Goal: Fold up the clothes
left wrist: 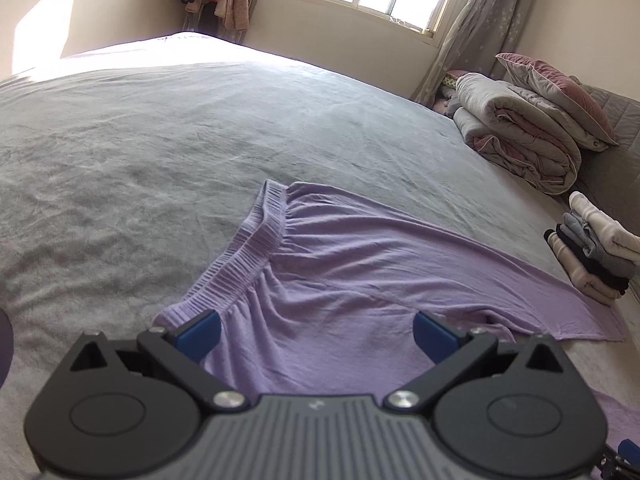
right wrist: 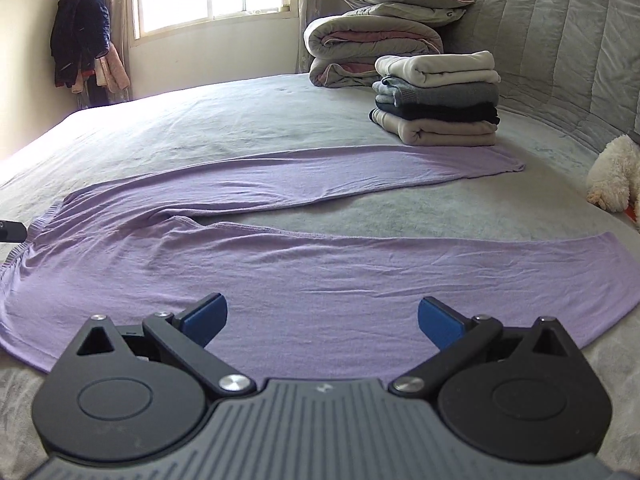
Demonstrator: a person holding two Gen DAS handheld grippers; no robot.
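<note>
Purple pants (left wrist: 320,264) lie spread flat on the grey bed (left wrist: 160,128). In the left wrist view the ribbed waistband (left wrist: 244,252) runs away from my left gripper (left wrist: 316,334), which is open and empty just above the waist area. In the right wrist view the pants (right wrist: 280,276) show both legs spread apart toward the right. My right gripper (right wrist: 322,322) is open and empty over the near leg. A black piece of the left gripper (right wrist: 12,231) shows at the left edge by the waistband.
A stack of folded clothes (right wrist: 438,100) sits by the far leg's end, also in the left wrist view (left wrist: 592,252). A rolled duvet and pillows (right wrist: 376,36) lie behind it. A white plush toy (right wrist: 614,176) is at the right. The quilted headboard (right wrist: 560,40) borders the bed.
</note>
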